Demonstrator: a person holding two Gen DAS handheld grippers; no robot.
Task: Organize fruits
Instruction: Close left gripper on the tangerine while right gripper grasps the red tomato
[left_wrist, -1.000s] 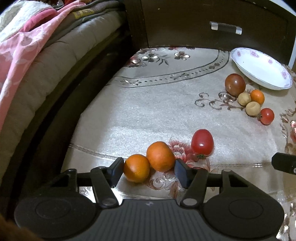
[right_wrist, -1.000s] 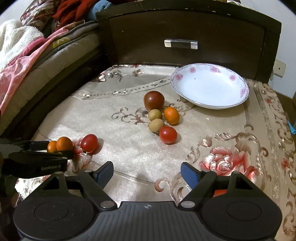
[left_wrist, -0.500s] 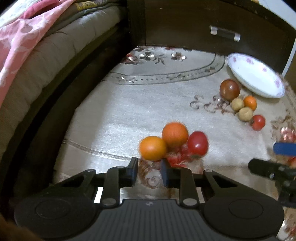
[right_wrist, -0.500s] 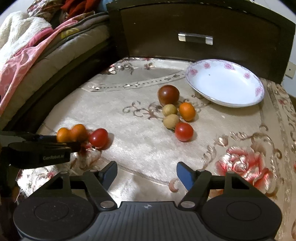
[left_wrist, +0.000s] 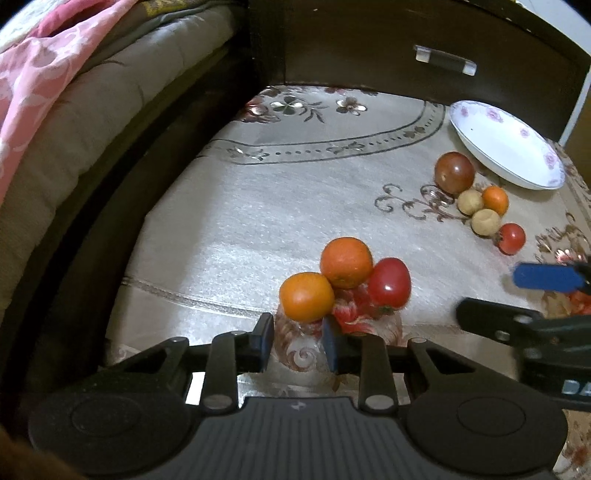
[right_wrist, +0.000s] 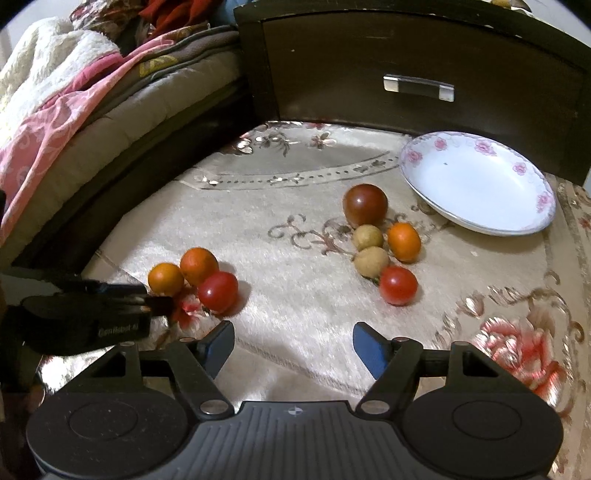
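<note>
The plate (right_wrist: 480, 227) was empty and all eight fruits lay on the cloth (right_wrist: 295, 280), while the left gripper (left_wrist: 298, 338) and right gripper (right_wrist: 293, 345) were both spread, holding nothing.

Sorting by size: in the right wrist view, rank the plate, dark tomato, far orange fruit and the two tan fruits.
1. plate
2. dark tomato
3. far orange fruit
4. Two tan fruits: alike, nearer one slightly bigger, perhaps from closeness.
</note>
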